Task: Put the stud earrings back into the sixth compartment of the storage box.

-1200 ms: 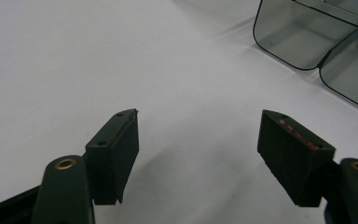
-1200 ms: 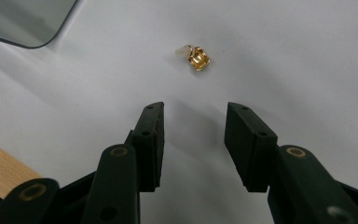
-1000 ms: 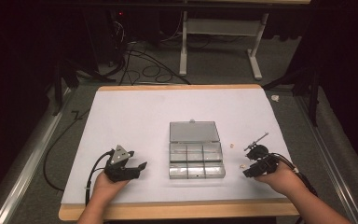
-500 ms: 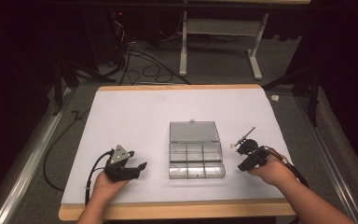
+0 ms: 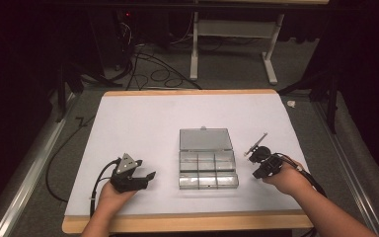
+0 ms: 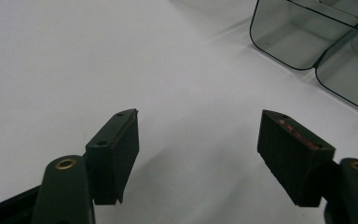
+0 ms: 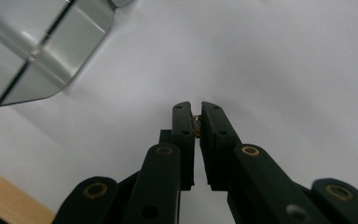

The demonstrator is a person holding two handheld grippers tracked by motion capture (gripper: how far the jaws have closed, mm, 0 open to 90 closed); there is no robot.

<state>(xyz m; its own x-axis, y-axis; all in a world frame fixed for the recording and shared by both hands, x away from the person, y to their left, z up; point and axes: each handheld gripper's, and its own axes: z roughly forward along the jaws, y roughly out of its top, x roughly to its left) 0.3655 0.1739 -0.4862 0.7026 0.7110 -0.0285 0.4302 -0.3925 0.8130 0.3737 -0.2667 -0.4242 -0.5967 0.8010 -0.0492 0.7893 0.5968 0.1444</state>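
Observation:
A clear plastic compartment box (image 5: 207, 170) lies mid-table with its lid (image 5: 205, 139) laid open behind it. To its left my left gripper (image 5: 147, 178) rests on the white mat, jaws wide open with nothing between them (image 6: 198, 144). To the right of the box is my right gripper (image 5: 257, 173). Its jaws have just been closing and now pinch a tiny brass-coloured piece (image 7: 196, 126) at the tips (image 7: 196, 109), just above the mat. A corner of the box (image 7: 37, 42) shows at the upper left of the right gripper view.
The white mat (image 5: 177, 118) covers the wooden table. Its front edge (image 5: 187, 222) runs close below both hands. Box compartments (image 6: 307, 42) lie ahead and to the right of the left gripper. Cables and table legs are on the floor beyond the far edge.
My right gripper has shifted left toward the box and its jaws have drawn together. The left gripper has kept still.

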